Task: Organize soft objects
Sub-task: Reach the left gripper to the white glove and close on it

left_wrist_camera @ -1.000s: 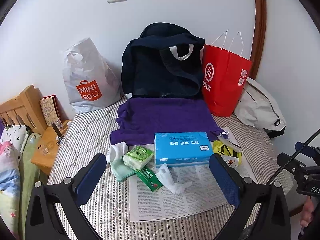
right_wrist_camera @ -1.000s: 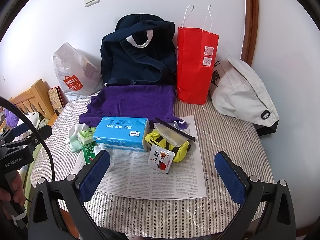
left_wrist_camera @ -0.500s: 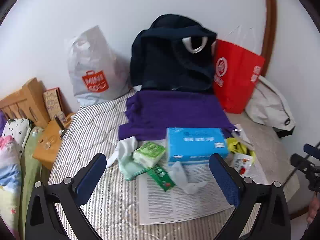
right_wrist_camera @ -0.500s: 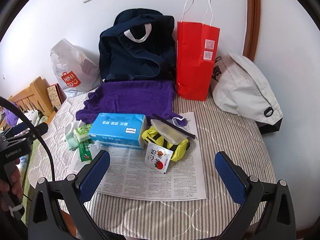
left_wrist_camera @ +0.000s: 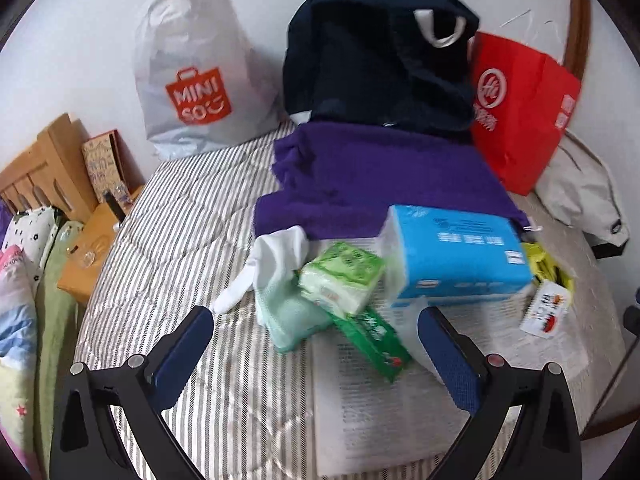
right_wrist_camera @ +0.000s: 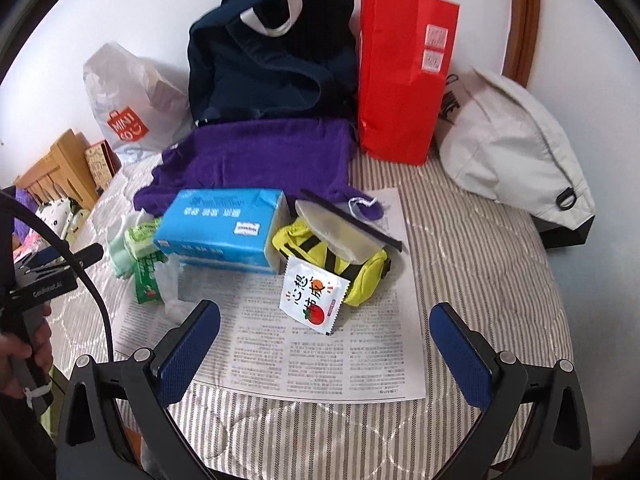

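Observation:
On the striped bed, a white and mint sock (left_wrist_camera: pixel 276 280) lies beside a green tissue pack (left_wrist_camera: pixel 342 276) and a green sachet (left_wrist_camera: pixel 372 340). Behind them lie a blue tissue box (left_wrist_camera: pixel 456 256) (right_wrist_camera: pixel 220 228) and a purple towel (left_wrist_camera: pixel 380 176) (right_wrist_camera: pixel 256 160). A yellow pouch (right_wrist_camera: pixel 340 256) and a white tomato sachet (right_wrist_camera: pixel 314 296) sit on a newspaper (right_wrist_camera: pixel 320 344). My left gripper (left_wrist_camera: pixel 316 344) is open just in front of the sock and packs. My right gripper (right_wrist_camera: pixel 324 340) hangs open over the newspaper, holding nothing.
Against the wall stand a white Miniso bag (left_wrist_camera: pixel 192 68), a dark navy bag (left_wrist_camera: pixel 380 48), a red paper bag (right_wrist_camera: pixel 404 76) and a grey bag (right_wrist_camera: pixel 508 144). A wooden headboard (left_wrist_camera: pixel 36 172) and bedding lie left. A hand (right_wrist_camera: pixel 20 356) holds the left gripper's handle.
My left gripper has moved forward and left toward the sock and tissue packs, which now fill more of its view. My right gripper has edged closer to the newspaper items.

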`<state>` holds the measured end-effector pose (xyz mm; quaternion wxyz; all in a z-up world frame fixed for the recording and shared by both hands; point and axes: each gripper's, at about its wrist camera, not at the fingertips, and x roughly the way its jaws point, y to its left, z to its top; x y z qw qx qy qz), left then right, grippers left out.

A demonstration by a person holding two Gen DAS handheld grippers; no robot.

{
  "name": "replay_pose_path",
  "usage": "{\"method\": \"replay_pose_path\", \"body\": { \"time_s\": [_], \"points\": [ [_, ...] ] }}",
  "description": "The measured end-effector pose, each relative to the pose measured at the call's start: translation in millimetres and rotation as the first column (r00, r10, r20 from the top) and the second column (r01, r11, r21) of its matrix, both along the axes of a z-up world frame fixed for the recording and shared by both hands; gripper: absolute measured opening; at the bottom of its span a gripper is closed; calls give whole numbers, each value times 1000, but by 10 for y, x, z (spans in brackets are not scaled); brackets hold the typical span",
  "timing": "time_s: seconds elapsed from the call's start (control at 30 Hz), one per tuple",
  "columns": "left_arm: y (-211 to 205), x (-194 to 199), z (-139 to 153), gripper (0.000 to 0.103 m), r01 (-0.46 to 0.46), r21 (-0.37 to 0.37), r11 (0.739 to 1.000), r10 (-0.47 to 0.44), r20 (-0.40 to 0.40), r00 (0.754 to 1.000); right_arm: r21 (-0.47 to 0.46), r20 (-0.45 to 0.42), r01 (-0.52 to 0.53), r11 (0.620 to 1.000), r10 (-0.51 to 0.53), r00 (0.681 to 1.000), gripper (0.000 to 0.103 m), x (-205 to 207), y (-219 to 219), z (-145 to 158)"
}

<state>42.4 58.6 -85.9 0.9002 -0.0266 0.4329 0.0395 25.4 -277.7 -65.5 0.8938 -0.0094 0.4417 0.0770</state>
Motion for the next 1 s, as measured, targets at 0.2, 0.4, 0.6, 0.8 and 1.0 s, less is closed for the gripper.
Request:
{"method": "replay_pose_path", "body": {
  "time_s": [0.2,0.4,0.6,0.8,1.0],
  "points": [
    [270,169,-207,98,-69,16,998,69,-28,997,-14,-41,7,1000,-8,999,103,139,-26,-157],
    [491,296,-394,81,-103,15,995,104,-45,994,-30,-73,10,999,-12,997,103,290,-34,-278],
    [557,485,-591,77,-84,-20,996,83,-67,994,-56,-98,7,998,-12,995,103,415,-35,-389],
    [542,654,-727,52,-56,-58,997,51,-85,995,-76,-126,25,997,-35,991,103,541,-102,-491],
    [553,641,-735,18,-31,-165,986,22,-56,998,-88,-139,35,995,-47,989,103,640,-152,-531]
  ]
}}
